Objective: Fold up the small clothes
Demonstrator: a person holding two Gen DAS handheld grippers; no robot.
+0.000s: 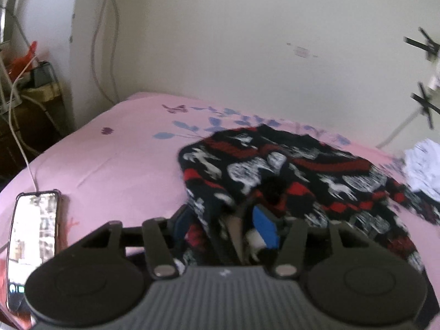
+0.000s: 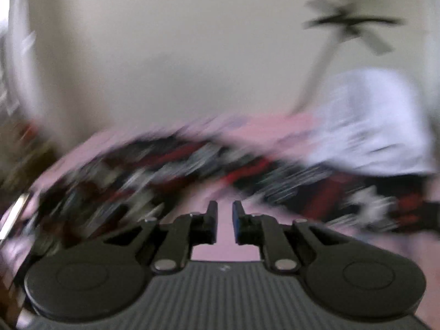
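Black knitted garment with red bands and white animal figures (image 1: 275,170) lies spread on the pink floral bedsheet (image 1: 110,159), centre to 3 o'clock in the left wrist view. Looks partly doubled over already, with a loose end trailing off toward 4 o'clock, so I'd judge the fold is mid-way, not finished.

Left gripper (image 1: 228,225) sits low at 6 o'clock, right on the near edge of the knit. Jaws stand partly apart with bunched fabric between them; the blue pad (image 1: 264,228) on one finger shows clear of the cloth, so it reads as open, not pinching. Probably placed there because that edge is what needs handling.

Right gripper (image 2: 222,220) hangs over bare pink sheet at 6 o'clock in its own view, fingers drawn close together with only a narrow slit left, nothing between them. Closed on nothing. The knit runs as a blurred band from 9 to 3 o'clock beyond it, apart from the fingertips.

View differences: the left view alone shows a black-cased smartphone with lit screen (image 1: 33,247) at 8 o'clock on the sheet, white cable (image 1: 19,137) running up from it, and the knit's pattern sharp. The right view is heavily motion-blurred but shows the crumpled white cloth (image 2: 371,121) at 2 o'clock much bigger, apparently lying on the knit's far end; the left view catches only its edge.
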